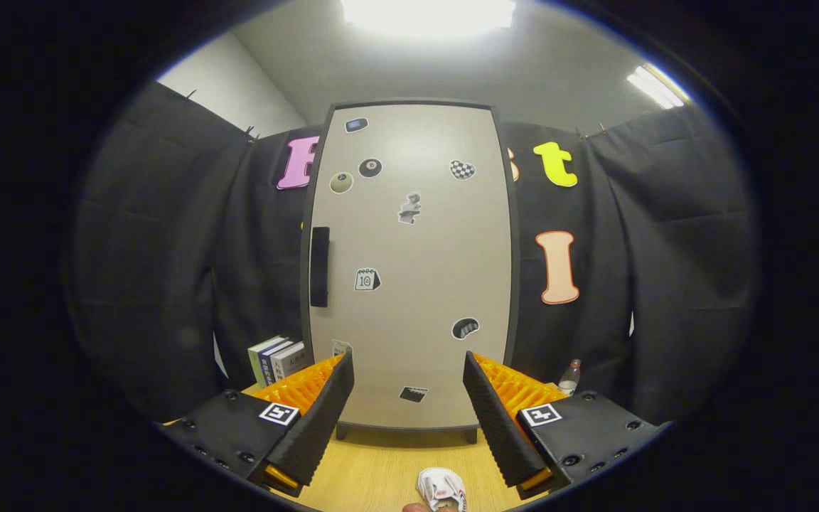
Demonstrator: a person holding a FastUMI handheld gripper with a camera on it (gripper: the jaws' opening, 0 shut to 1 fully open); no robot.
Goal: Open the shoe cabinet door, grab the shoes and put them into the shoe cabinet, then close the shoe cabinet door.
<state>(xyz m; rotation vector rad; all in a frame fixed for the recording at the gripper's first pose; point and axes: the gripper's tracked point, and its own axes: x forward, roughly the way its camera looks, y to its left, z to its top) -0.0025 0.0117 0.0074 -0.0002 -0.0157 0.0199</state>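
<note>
The shoe cabinet (409, 263) stands tall on the wooden table (374, 476). Its door (416, 299) is pale and it is closed. The door has many little stickers (367, 279) on it. A long black handle (319, 267) sits on the door's left side, about halfway up.

The gripper (408, 405) is in front of the cabinet, low down near its bottom. Its two fingers (324, 419) are spread wide apart and hold nothing. They do not touch the cabinet. The door's lower part shows between them.

A small white shoe (441, 489) lies on the table in front of the cabinet, nearer than the fingers and a bit to the right. Something small touches its near end, but it is too little to tell what it is.

Some books (278, 359) stand left of the cabinet, near its bottom. A small bottle (570, 377) stands right of the cabinet, also near its bottom.
</note>
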